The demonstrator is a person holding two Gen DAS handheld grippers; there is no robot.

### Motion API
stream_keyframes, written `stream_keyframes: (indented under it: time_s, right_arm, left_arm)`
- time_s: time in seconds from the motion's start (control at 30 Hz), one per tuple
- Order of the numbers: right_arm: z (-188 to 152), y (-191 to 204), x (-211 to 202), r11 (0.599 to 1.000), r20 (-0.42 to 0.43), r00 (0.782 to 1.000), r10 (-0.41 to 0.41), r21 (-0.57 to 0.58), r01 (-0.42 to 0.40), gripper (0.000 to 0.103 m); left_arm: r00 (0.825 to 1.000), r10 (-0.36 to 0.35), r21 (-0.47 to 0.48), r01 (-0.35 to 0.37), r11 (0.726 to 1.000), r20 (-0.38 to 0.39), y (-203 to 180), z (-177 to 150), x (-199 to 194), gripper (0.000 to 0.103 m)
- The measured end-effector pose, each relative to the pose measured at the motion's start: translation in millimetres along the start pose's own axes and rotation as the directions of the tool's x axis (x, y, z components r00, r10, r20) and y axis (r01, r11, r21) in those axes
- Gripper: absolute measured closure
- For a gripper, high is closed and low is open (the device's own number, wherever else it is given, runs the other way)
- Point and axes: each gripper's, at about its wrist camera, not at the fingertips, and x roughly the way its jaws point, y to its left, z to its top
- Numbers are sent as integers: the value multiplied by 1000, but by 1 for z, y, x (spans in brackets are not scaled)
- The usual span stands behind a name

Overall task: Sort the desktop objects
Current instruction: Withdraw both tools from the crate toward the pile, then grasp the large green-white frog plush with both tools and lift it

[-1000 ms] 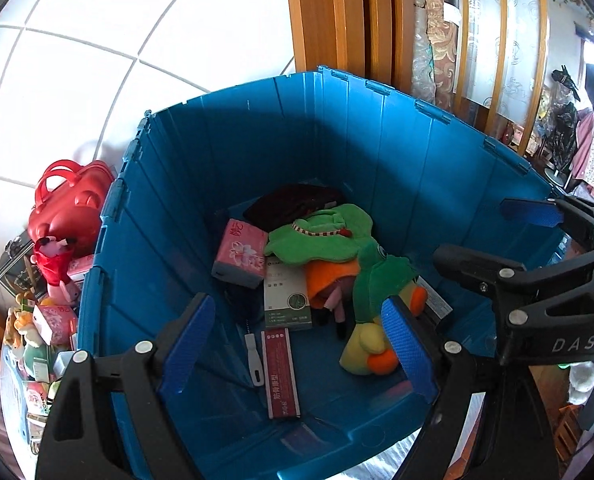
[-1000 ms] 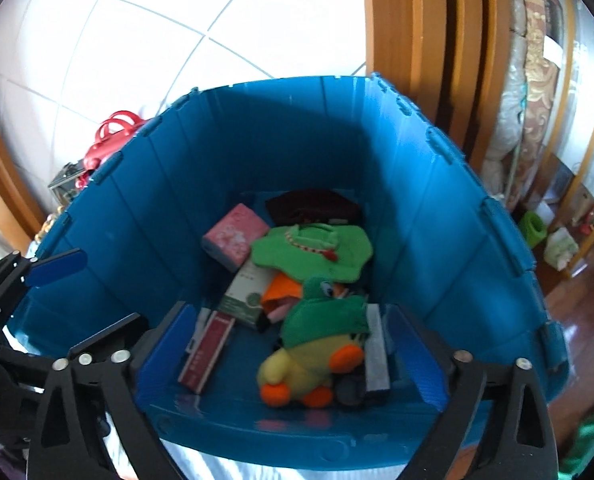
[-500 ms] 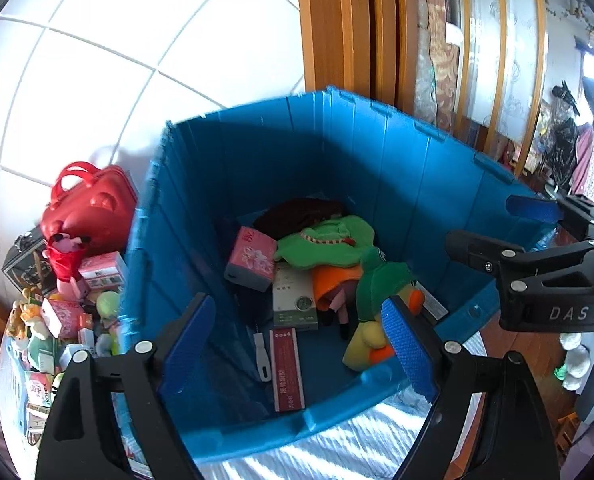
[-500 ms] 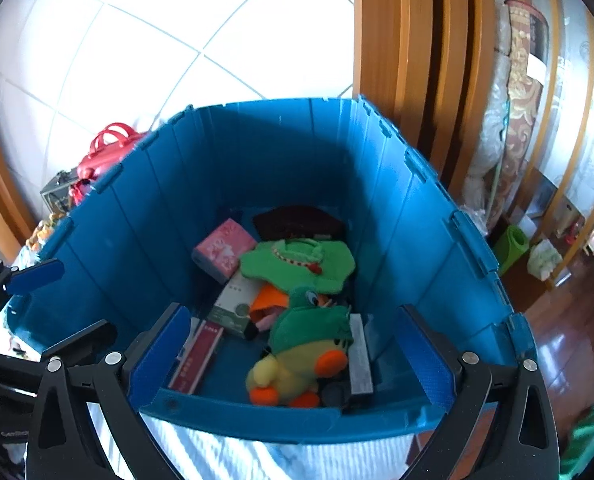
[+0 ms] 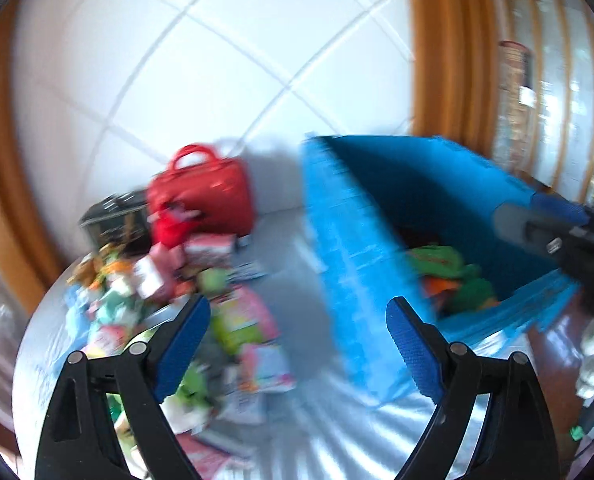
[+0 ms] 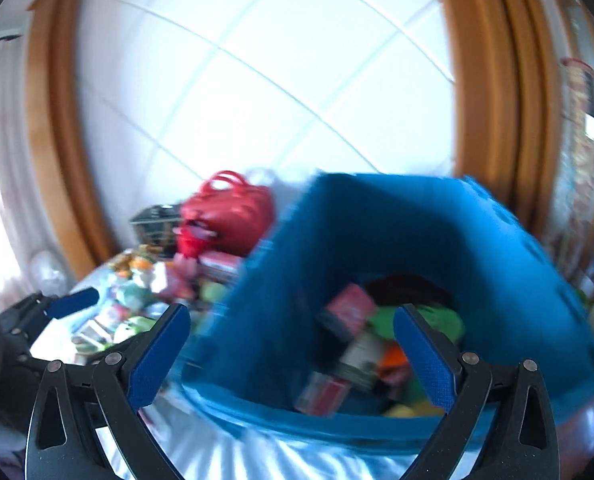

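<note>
Both frames blurred. Left gripper (image 5: pixel 297 340) angled down over the tabletop (image 5: pixel 305 248), fingers opening, empty. Right gripper (image 6: pixel 291 352) fingers apart, empty, over the blue bin (image 6: pixel 417 224). Clutter (image 5: pixel 169 280) left of bin.

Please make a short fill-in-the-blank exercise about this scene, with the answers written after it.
1. The bin that holds the toys is ____ in colour.
2. The handbag beside the bin is ____.
3. Between the fingers of the left gripper there is ____.
4. The pile of small items lies ____ the bin.

Answers: blue; red; nothing; outside
</note>
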Motion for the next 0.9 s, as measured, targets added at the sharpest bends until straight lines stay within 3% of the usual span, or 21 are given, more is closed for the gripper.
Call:
stream_keyframes:
  time_s: [0.1, 0.23, 0.4, 0.53, 0.67, 0.9]
  right_arm:
    - [4, 38, 17, 997, -5, 997, 75, -36, -75, 0]
    - [-1, 90, 47, 984, -42, 988, 149, -93, -152, 0]
    - [-25, 147, 104, 941, -189, 943, 274, -152, -303, 0]
    - [-56, 168, 152, 920, -311, 892, 327, -110, -375, 0]
    - [-86, 177, 200, 923, -417, 850, 321, -63, -380, 0]
    - [-114, 184, 254, 923, -521, 789, 324, -6, -384, 0]
  left_arm:
    - [997, 77, -76, -78, 994, -22, 52, -16, -1, 13]
    - [979, 178, -173, -193, 966, -100, 116, -46, 7, 13]
    - [946, 242, -292, -299, 908, -217, 173, -92, 26, 13]
    - [921, 241, -355, -346, 868, -306, 195, -129, 51, 13]
    - [897, 225, -377, -373, 848, -382, 206, -162, 78, 13]
    - [895, 150, -392, -328, 859, -421, 207, -179, 122, 13]
